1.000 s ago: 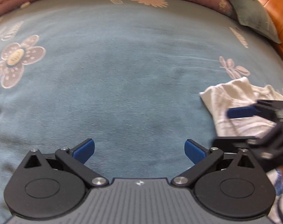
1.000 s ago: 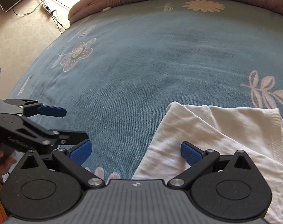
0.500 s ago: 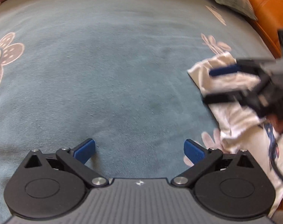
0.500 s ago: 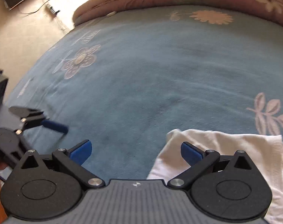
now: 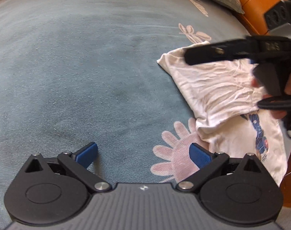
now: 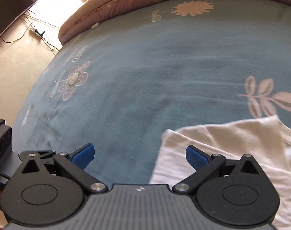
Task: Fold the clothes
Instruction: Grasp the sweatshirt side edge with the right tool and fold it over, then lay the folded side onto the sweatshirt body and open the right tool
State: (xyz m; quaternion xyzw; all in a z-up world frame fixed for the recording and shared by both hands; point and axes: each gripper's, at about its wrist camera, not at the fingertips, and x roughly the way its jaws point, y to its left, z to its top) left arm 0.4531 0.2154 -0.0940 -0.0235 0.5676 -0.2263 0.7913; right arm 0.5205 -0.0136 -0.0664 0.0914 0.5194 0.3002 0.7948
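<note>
A white T-shirt (image 5: 218, 88) with a blue print lies at the right edge of the blue floral bedspread (image 5: 87, 67), one layer turned over the printed side, so it looks partly folded, not yet a tidy packet. Left gripper (image 5: 143, 153) and right gripper (image 6: 139, 153) both stand wide, holding nothing; the right one hovers over the shirt's left corner.

Blue floral bed (image 5: 87, 67), white t-shirt (image 5: 218, 88) on it

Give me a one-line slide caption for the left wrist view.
Left tool open over the blue floral bedspread; right tool reaches above a crumpled white T-shirt.
</note>
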